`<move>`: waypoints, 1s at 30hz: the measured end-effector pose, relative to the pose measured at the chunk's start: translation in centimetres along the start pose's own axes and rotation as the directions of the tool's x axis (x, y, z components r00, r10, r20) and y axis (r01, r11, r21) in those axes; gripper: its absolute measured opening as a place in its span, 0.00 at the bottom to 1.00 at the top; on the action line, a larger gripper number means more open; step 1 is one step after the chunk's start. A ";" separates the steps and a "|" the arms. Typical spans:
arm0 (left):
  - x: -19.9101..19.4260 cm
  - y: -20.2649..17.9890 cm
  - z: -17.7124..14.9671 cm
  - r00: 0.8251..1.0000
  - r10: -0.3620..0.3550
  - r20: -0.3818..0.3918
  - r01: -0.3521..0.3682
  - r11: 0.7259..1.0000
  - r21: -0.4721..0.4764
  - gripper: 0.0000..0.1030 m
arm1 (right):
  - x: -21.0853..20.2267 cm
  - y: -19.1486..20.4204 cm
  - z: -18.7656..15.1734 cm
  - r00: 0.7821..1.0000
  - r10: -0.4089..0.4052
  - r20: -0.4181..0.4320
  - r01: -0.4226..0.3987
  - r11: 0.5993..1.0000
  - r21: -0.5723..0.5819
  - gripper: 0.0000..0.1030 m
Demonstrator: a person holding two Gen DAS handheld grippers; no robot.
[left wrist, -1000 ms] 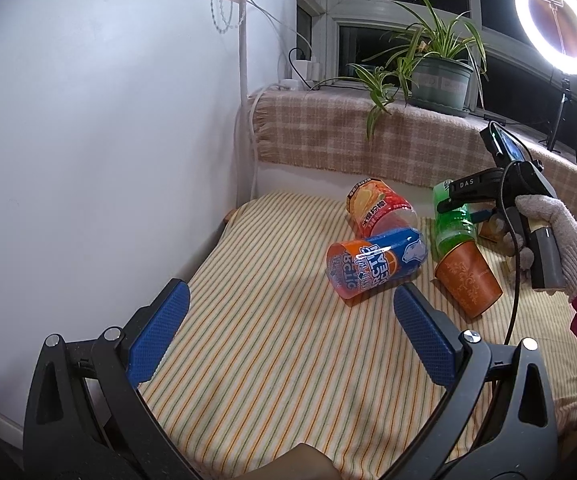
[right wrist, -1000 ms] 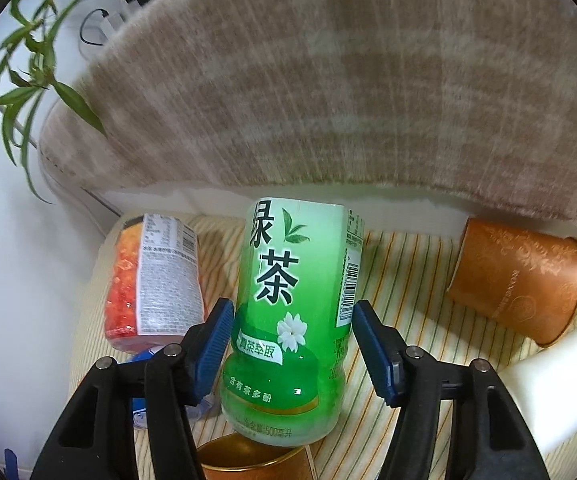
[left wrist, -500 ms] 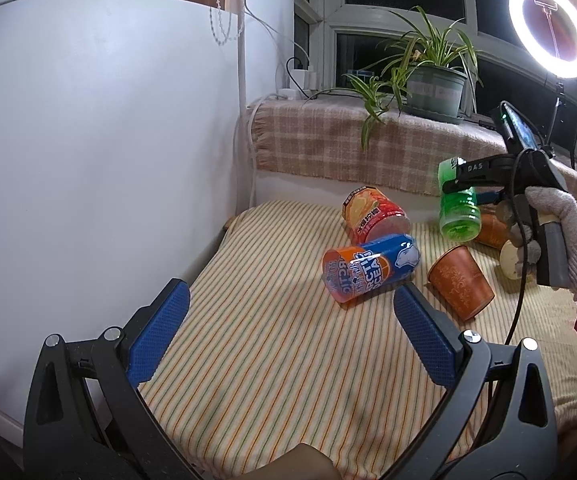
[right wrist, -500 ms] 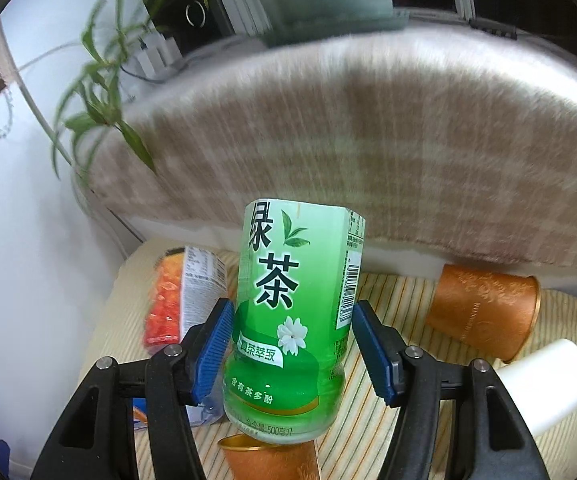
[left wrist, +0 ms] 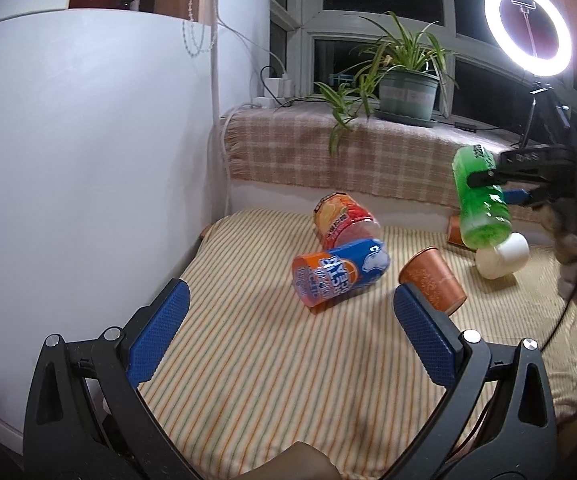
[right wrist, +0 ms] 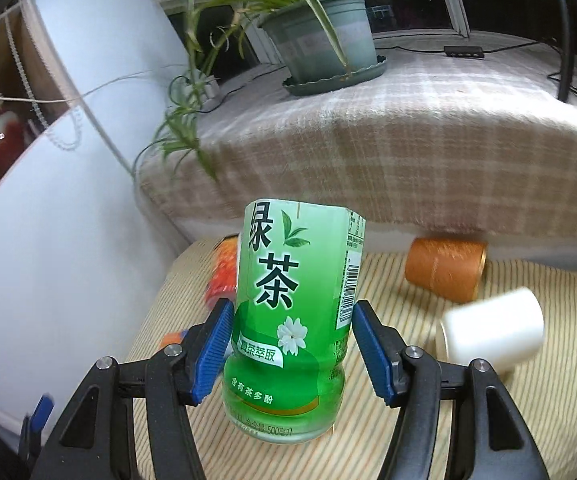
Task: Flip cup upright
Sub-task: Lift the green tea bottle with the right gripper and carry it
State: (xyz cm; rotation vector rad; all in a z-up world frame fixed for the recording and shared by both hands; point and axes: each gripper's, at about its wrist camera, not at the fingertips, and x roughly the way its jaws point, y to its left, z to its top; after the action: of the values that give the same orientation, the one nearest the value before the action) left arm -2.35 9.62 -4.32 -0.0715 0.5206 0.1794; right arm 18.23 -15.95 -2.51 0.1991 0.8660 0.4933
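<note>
Green cup (right wrist: 294, 316) is now hanging clear above the striped cloth (left wrist: 248, 360), lifted off a second ago, right gripper (right wrist: 292, 350) clenching its sides; turning upright is coming next. Left gripper (left wrist: 284, 328) is idling, released.

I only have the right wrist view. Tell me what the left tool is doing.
Observer: The left tool is open and empty, above the striped cloth.
Operator: Report any cup hidden behind my green bottle.
Observer: A brown cup lies on its side close to the left tool's right finger.
Operator: Identify the blue and orange scrap at my lower left.
Observer: It is a blue and orange cup, lying on its side.
</note>
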 end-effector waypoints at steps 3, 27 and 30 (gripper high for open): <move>0.0 -0.8 0.2 1.000 -0.023 0.001 0.023 1.000 0.007 1.00 | -0.6 0.0 -1.7 1.000 0.009 -0.008 -0.009 1.000 -0.001 0.61; 1.2 -7.1 0.0 0.975 -0.206 -0.088 0.213 0.975 0.068 1.00 | -0.4 -5.7 -13.2 0.956 0.150 -0.251 -0.088 0.967 0.240 0.62; 1.4 -7.7 -0.1 0.968 -0.227 -0.106 0.235 0.970 0.066 1.00 | 0.1 -5.9 -13.4 0.954 0.152 -0.260 -0.084 0.964 0.253 0.62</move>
State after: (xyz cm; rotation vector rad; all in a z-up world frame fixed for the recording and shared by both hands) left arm 0.25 2.26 -4.98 -0.0642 0.6119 -0.0731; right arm 9.95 -21.44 -13.26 0.4126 1.1953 0.5364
